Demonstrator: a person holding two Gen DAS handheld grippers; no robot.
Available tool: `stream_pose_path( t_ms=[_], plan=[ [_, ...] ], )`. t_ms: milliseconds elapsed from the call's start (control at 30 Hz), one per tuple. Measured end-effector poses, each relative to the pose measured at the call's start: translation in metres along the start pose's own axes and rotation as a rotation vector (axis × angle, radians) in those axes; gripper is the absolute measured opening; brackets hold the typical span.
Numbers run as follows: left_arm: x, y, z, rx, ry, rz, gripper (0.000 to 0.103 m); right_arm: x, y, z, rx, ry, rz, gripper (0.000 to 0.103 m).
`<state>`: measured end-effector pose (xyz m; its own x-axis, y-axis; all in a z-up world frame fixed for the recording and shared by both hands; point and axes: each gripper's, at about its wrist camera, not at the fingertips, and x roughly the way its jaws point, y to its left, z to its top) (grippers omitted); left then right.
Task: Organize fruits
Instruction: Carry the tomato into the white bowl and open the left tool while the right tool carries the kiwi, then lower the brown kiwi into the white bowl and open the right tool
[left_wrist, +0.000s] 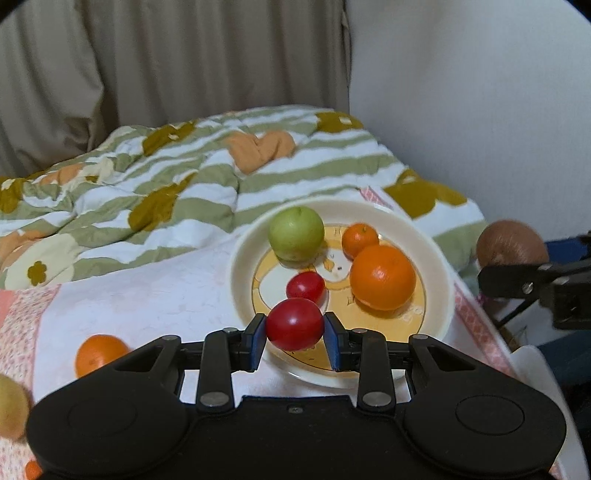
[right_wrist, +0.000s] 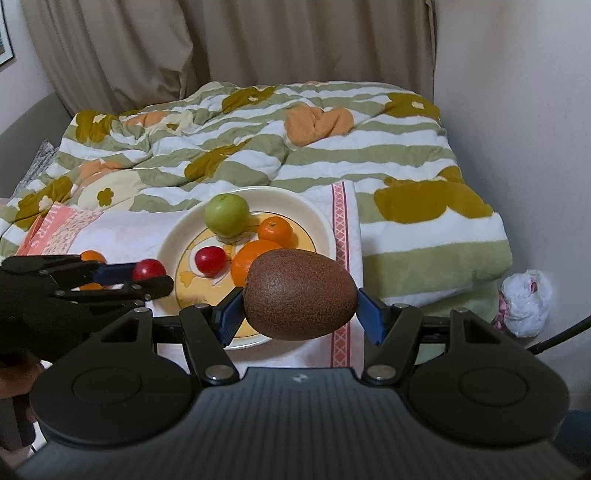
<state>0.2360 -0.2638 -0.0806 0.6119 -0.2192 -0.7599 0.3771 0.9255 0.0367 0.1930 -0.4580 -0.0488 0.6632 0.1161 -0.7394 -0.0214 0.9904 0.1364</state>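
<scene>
While the left gripper (left_wrist: 294, 334) clasps a red plum (left_wrist: 294, 324) above the plate's (left_wrist: 441, 273) near rim, the right gripper (right_wrist: 300, 308) clamps a brown kiwi (right_wrist: 300, 298) just right.

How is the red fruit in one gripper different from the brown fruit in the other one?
The small round red fruit is smooth and shiny; the brown egg-shaped fruit looks dull and speckled. The red one is much smaller. The left gripper holds the red one, the right gripper the brown one. Both are pinched between blue pads, near the cream plate.
</scene>
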Motion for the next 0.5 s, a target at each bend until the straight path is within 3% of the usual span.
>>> stream_pose_path(
  t_ms=[267, 300, 333, 400, 500],
  plan=[
    [0.024, -0.005, 0.003, 0.084, 0.038, -0.004, 0.040, 0.014, -0.004, 0.000, 0.047, 0.018, -0.018, 0.080],
    [0.024, -0.005, 0.004, 0.087, 0.035, -0.004, 0.054, 0.014, -0.004, 0.000, 0.051, 0.018, -0.022, 0.080],
    [0.023, -0.004, 0.005, 0.089, 0.028, -0.004, 0.077, 0.014, -0.004, 0.000, 0.053, 0.017, -0.027, 0.080],
    [0.016, -0.001, 0.005, 0.085, -0.007, 0.002, 0.095, 0.014, -0.003, 0.002, 0.057, 0.014, -0.034, 0.080],
    [0.005, 0.006, 0.005, 0.073, -0.024, -0.011, 0.095, 0.011, -0.001, 0.004, 0.059, 0.007, -0.042, 0.080]
  ],
)
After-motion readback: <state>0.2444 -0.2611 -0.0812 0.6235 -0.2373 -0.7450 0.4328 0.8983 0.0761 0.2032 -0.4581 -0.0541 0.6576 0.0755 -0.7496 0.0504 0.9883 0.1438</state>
